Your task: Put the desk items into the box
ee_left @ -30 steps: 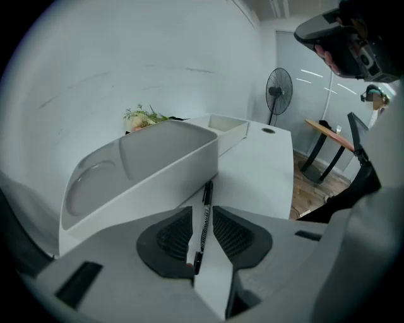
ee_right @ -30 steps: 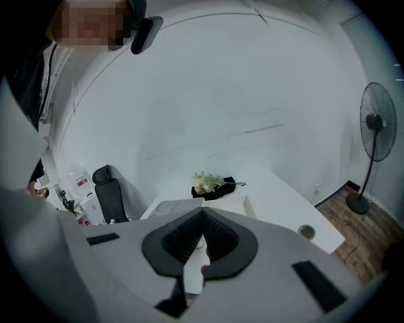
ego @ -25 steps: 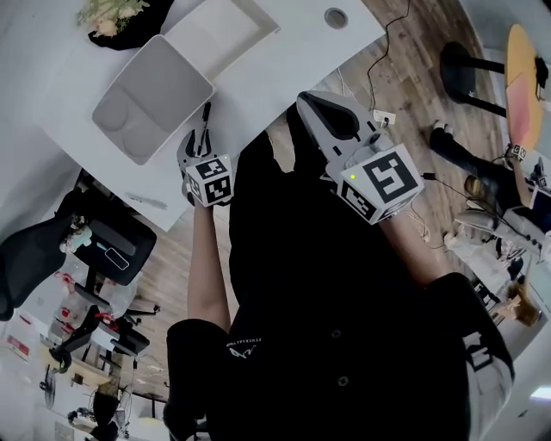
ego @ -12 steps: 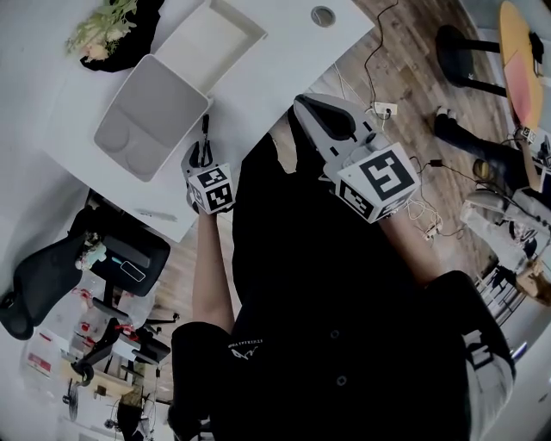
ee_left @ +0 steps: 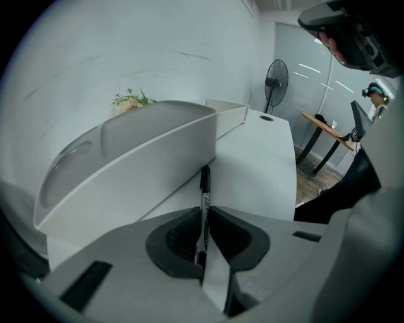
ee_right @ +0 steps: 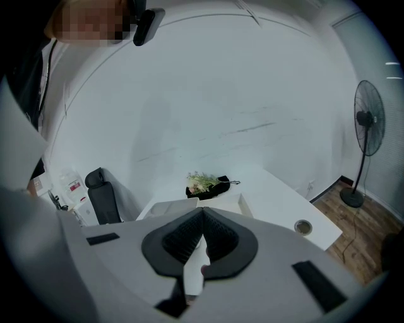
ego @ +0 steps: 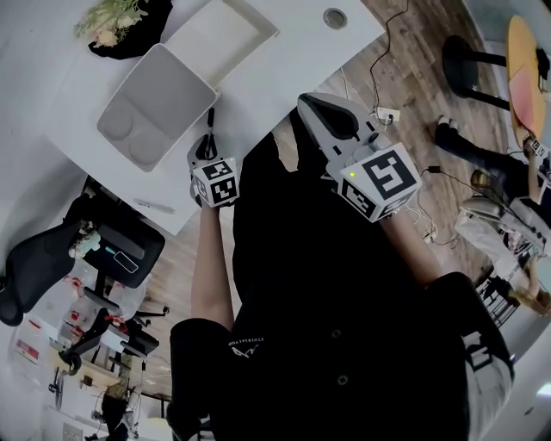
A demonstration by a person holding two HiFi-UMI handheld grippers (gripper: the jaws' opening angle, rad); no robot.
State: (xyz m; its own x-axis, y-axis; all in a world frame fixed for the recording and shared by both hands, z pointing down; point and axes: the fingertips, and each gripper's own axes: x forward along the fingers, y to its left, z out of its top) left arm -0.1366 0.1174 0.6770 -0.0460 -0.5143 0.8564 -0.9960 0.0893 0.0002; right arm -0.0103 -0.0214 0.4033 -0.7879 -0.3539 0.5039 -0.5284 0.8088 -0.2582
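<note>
Closest to the person, the right gripper (ego: pixel 312 105) is held up off the desk (ego: pixel 288 60), its jaws pressed together with nothing between them, as the right gripper view (ee_right: pixel 202 213) confirms.

Just past it, the left gripper (ego: pixel 205 145) points steeply down at the desk's near edge. Its jaws have just been closing, and the left gripper view (ee_left: pixel 203 211) shows them now clamped on a black marker (ee_left: pixel 204 183), pads against either side of the barrel. The marker (ego: pixel 210 121) runs forward out of the jaws, its far end just beside the near wall of the grey box (ego: pixel 164 90). Whether it is already off the desk cannot be told.

The marker looks light and stiff, with a smooth round barrel that could roll or swing in a loose pinch. The hold is on the back part of the barrel, so the long front end may droop. A grip nearer the middle would likely be steadier.

The open box (ee_left: pixel 145 164) appears empty. Beyond it lie a shallow white tray (ego: pixel 219 34) and flowers (ego: pixel 112 13) at the desk's far corner.
</note>
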